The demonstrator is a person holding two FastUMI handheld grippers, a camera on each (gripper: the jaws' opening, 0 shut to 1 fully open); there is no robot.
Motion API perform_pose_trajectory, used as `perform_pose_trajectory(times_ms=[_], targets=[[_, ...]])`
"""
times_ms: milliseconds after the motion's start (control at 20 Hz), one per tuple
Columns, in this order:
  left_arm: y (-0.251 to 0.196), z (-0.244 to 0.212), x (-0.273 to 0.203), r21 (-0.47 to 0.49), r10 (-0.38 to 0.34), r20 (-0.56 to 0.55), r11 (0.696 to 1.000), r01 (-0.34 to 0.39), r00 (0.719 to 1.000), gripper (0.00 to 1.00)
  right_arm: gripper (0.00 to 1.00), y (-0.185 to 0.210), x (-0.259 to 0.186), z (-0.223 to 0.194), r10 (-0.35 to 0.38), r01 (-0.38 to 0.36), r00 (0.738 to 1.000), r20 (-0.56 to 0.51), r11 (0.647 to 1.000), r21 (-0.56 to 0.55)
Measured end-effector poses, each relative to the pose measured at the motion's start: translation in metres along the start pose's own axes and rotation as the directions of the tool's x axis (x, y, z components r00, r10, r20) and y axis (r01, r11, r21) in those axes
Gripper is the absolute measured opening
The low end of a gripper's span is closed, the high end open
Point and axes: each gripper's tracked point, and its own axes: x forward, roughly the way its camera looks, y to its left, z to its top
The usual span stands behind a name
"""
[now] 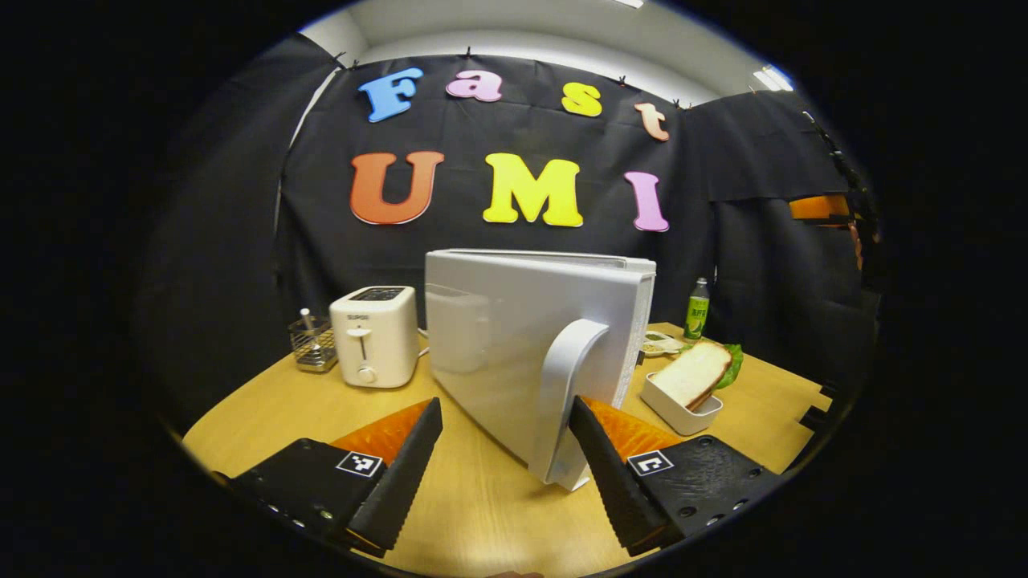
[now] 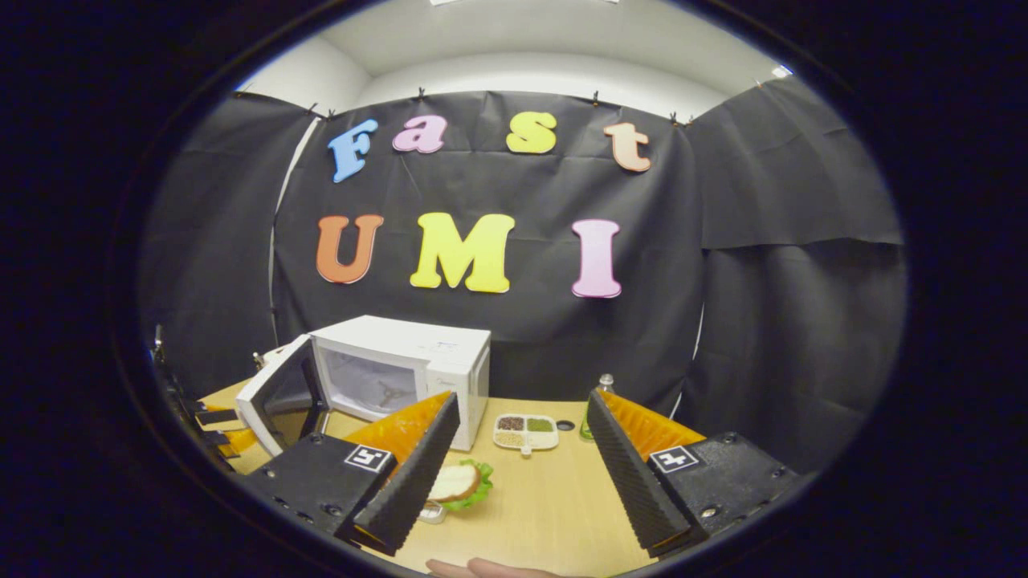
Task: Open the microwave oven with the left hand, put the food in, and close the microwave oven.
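Left gripper view toaster (image 1: pixel 374 336), microwave door (image 1: pixel 530 353) ajar

Your booth, black cloth under a white ceiling.
You worked at a wooden table (image 2: pixel 554 498) hemmed by black cloth walls (image 2: pixel 795 321) pinned along the top, with ceiling lights (image 1: pixel 773 78) glowing above the pale upper wall.

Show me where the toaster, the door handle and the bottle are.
toaster (image 1: pixel 374 337), left gripper view, on its front face.
door handle (image 1: pixel 567 393), left gripper view, on the middle of the bar.
bottle (image 1: pixel 696 313), left gripper view, on its label.
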Motion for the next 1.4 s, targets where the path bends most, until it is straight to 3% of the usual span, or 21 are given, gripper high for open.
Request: perform_pose_trajectory(times_ms=[300, 350, 400, 450, 500, 800, 900, 1000, 1100, 1150, 1250, 1400], targets=[[0.034, 0.039, -0.054, 0.000, 0.136, 0.028, 0.991, -0.136, 0.990, 0.94, 0.96, 0.000, 0.035, -0.019, 0.018, -0.019, 0.997, -0.080, 1.000, -0.003], [0.034, 0.045, -0.058, 0.003, 0.150, 0.028, 0.989, -0.151, 0.988, 0.81, 1.00, -0.002, 0.040, -0.022, 0.022, -0.023, 0.995, -0.094, 1.000, -0.008], [0.031, 0.052, -0.061, 0.010, 0.161, 0.028, 0.987, -0.162, 0.986, 0.94, 0.96, -0.002, 0.045, -0.025, 0.033, -0.034, 0.993, -0.109, 0.999, -0.012], [0.030, 0.060, -0.061, 0.019, 0.175, 0.033, 0.984, -0.175, 0.984, 0.82, 0.96, -0.002, 0.049, -0.029, 0.048, -0.050, 0.991, -0.128, 0.999, -0.013], [0.025, 0.070, -0.061, 0.032, 0.180, 0.039, 0.983, -0.181, 0.983, 0.94, 1.00, -0.004, 0.053, -0.033, 0.059, -0.061, 0.987, -0.148, 0.998, -0.011], [0.001, 0.127, -0.045, 0.045, 0.202, 0.117, 0.977, -0.208, 0.972, 0.95, 0.96, -0.031, 0.080, -0.054, 0.055, -0.045, 0.972, -0.230, 0.998, 0.048], [-0.006, 0.140, -0.040, 0.042, 0.207, 0.140, 0.976, -0.215, 0.968, 0.95, 0.96, -0.040, 0.093, -0.070, 0.065, -0.042, 0.953, -0.295, 0.996, 0.082], [-0.011, 0.145, -0.030, 0.040, 0.211, 0.151, 0.975, -0.219, 0.966, 0.95, 1.00, -0.039, 0.103, -0.088, 0.121, -0.072, 0.920, -0.373, 0.987, 0.141], [-0.019, 0.148, -0.025, 0.035, 0.219, 0.154, 0.973, -0.227, 0.963, 0.95, 0.91, -0.030, 0.114, -0.107, 0.207, -0.122, 0.872, -0.443, 0.969, 0.213], [-0.024, 0.148, -0.022, 0.038, 0.216, 0.151, 0.974, -0.224, 0.965, 0.95, 0.98, -0.023, 0.118, -0.114, 0.259, -0.149, 0.843, -0.471, 0.955, 0.258], [-0.032, 0.150, -0.014, 0.027, 0.223, 0.147, 0.973, -0.229, 0.964, 0.96, 0.99, -0.008, 0.118, -0.138, 0.390, -0.217, 0.754, -0.528, 0.908, 0.359], [-0.047, 0.156, -0.009, -0.016, 0.215, 0.156, 0.976, -0.215, 0.964, 0.95, 0.99, 0.015, 0.123, -0.169, 0.545, -0.265, 0.602, -0.584, 0.826, 0.498]])
